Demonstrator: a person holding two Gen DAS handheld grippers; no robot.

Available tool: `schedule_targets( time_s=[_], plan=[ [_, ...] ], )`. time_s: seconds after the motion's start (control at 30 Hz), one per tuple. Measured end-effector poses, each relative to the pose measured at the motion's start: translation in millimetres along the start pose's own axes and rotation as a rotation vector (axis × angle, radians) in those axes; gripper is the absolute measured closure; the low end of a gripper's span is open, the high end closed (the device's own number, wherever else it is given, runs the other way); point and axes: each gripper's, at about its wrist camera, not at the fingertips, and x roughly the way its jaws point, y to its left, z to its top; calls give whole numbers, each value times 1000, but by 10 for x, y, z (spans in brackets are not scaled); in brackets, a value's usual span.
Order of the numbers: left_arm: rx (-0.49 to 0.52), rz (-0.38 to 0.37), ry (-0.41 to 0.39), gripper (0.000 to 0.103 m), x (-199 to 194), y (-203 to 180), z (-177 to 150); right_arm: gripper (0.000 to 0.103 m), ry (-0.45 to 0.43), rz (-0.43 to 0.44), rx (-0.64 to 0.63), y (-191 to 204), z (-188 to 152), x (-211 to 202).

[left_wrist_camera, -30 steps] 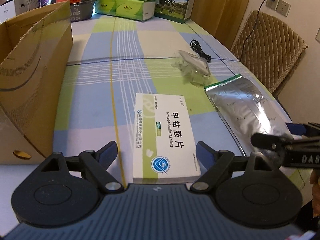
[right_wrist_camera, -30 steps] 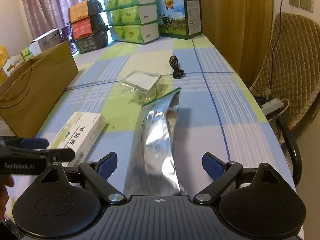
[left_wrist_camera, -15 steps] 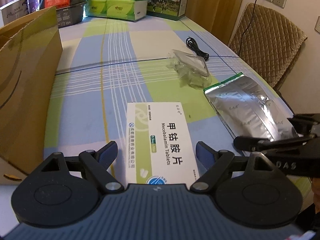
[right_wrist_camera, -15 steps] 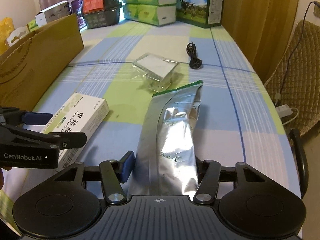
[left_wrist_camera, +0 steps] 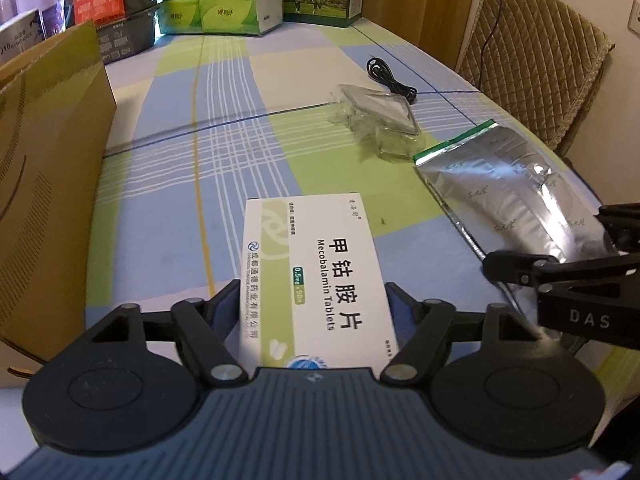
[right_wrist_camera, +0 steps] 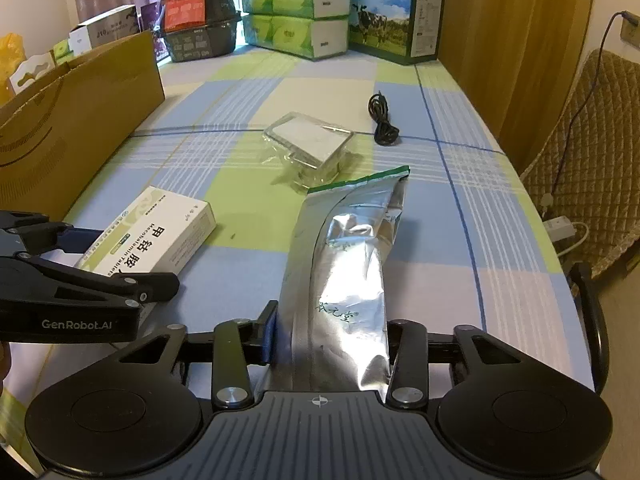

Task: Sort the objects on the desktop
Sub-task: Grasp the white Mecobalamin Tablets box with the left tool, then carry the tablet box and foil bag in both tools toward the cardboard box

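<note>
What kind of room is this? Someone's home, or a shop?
Most likely a home dining room used partly for storage: a long table under a checked cloth, a padded chair beside it, and tissue packs and cartons stacked at the far end. No shop fittings show.

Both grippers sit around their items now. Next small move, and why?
Probably lift the right gripper: its jaws already pinch the foil pouch, which lies flat on the tablecloth. The left gripper straddles the tablet box; whether it grips is unclear.
</note>
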Motion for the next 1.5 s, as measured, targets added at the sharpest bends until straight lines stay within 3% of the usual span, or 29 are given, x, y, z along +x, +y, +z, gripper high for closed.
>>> schedule_targets(
  time_s=[0.4, 0.87, 1.5],
  plan=[
    [-6, -7, -49, 36, -96, 5, 33, 69, -44, -17, 18, -6, -21, -101],
    [-17, -42, -50, 36, -205, -48, 89, 69, -75, -12, 41, 51, -18, -258],
    [-18, 6, -167, 36, -1303, 29, 207, 69, -209, 30, 92, 424, 146, -1221]
  ],
)
